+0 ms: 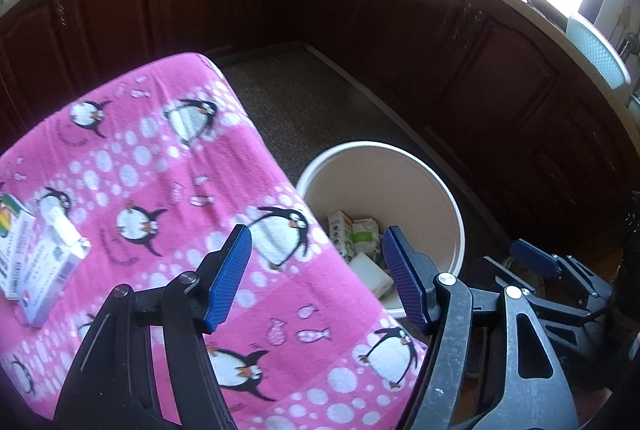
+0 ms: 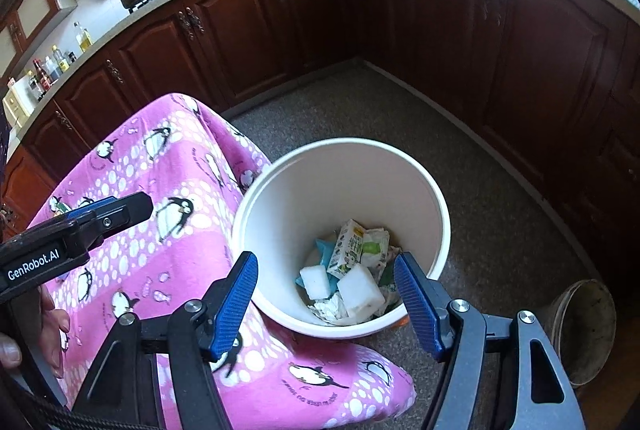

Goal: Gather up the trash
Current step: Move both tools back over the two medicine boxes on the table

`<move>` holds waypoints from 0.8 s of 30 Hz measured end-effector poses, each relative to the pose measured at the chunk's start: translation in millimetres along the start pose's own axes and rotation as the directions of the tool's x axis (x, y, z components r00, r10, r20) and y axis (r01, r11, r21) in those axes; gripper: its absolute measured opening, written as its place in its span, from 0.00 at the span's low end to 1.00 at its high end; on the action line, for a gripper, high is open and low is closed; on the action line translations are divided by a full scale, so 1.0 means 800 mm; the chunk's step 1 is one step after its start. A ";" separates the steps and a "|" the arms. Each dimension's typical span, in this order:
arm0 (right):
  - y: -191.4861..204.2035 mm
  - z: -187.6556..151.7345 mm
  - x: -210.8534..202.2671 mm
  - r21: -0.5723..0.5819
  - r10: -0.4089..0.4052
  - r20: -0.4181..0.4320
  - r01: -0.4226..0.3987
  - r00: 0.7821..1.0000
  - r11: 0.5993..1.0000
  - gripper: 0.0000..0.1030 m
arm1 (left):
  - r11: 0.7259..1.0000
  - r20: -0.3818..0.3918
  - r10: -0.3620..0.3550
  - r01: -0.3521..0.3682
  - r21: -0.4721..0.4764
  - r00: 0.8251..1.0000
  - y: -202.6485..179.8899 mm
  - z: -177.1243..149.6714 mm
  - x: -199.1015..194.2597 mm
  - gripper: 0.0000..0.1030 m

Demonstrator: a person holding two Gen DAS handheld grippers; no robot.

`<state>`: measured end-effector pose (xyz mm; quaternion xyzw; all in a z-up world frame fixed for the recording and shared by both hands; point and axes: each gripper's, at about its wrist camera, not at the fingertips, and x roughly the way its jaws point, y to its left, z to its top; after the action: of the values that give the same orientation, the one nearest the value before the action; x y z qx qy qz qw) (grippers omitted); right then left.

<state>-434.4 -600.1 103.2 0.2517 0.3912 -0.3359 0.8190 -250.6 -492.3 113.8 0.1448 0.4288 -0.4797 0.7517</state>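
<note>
Trash already fills the bottom of the round cream plastic bin (image 2: 344, 189): a small printed carton (image 2: 349, 250), white foam blocks (image 2: 360, 290) and crumpled wrappers. Both the left gripper (image 1: 316, 278) and the right gripper (image 2: 326, 294) stand with jaws apart and nothing between them. At nine o'clock in the left wrist view, flat white printed boxes (image 1: 36, 262) lie on the pink penguin-print cloth (image 1: 168, 169). Next pickup likely goes best approached low, pads closing across a box's narrow edges, then carried fully over the rim before letting go.
</note>
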 end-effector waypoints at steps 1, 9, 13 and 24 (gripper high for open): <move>0.005 0.001 -0.003 -0.005 0.000 0.006 0.000 1.000 1.000 0.67 | 1.000 0.012 0.010 -0.010 0.000 1.000 0.005 -0.001 -0.007 0.65; 0.041 0.007 -0.027 -0.045 0.026 0.049 -0.024 0.998 0.999 0.68 | 0.998 0.079 0.059 -0.057 -0.016 0.995 0.034 -0.007 -0.055 0.65; 0.066 0.011 -0.044 -0.072 0.043 0.080 -0.037 0.996 0.997 0.69 | 0.996 0.117 0.085 -0.082 -0.034 0.989 0.056 -0.017 -0.083 0.65; 0.146 0.014 -0.083 -0.167 0.115 0.150 -0.090 0.982 0.982 0.72 | 0.980 0.224 0.191 -0.173 -0.096 0.956 0.120 -0.051 -0.169 0.65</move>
<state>-372.7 -508.6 181.0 0.1776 0.3367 -0.2797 0.8814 -213.3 -338.2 177.2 0.0981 0.3405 -0.4056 0.8426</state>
